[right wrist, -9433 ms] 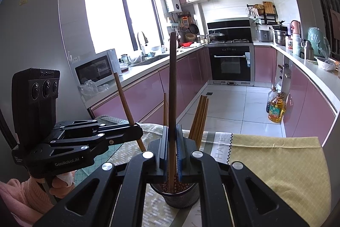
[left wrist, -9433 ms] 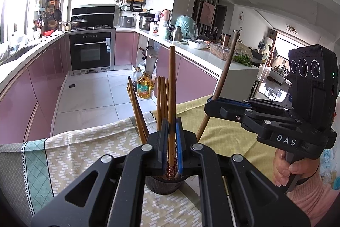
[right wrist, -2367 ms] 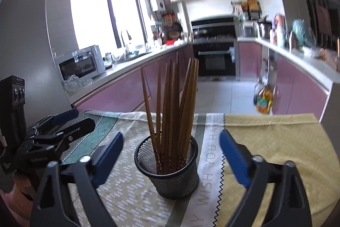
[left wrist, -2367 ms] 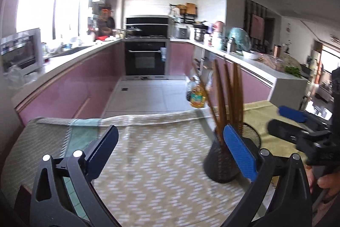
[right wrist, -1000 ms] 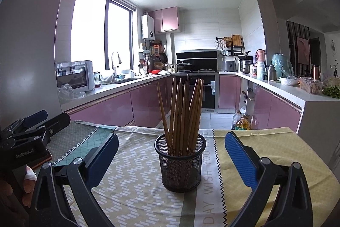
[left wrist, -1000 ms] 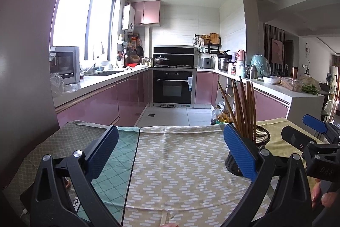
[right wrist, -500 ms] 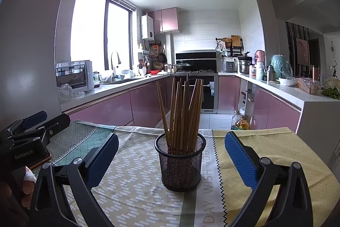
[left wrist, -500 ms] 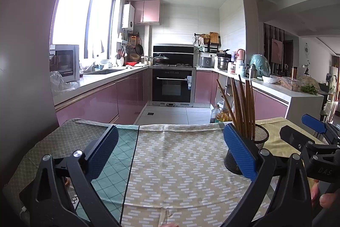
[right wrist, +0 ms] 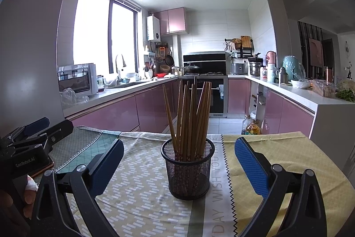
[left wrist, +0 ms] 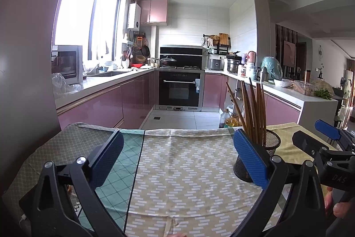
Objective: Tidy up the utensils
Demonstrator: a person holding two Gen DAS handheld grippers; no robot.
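A black mesh cup [right wrist: 187, 170] stands upright on the table and holds several brown wooden chopsticks [right wrist: 190, 117]. It sits straight ahead of my right gripper [right wrist: 177, 161], which is open and empty, jaws wide apart. In the left wrist view the cup [left wrist: 269, 148] and chopsticks [left wrist: 253, 110] stand at the right, partly behind my right finger pad [left wrist: 249, 157]. My left gripper [left wrist: 177, 159] is open and empty over the cloth. Each gripper shows in the other's view, the left one [right wrist: 33, 132] and the right one [left wrist: 321, 137].
The table is covered by a patterned cloth [left wrist: 177, 170], teal at the left, yellow at the right [right wrist: 277, 159]. Beyond the table's far edge lie a tiled floor, pink kitchen cabinets [right wrist: 115, 112], an oven [left wrist: 180, 90] and oil bottles [right wrist: 251, 124].
Both grippers, which each held a chopstick over the cup 9.4 s ago, are now open and drawn back. In the last second almost nothing has moved.
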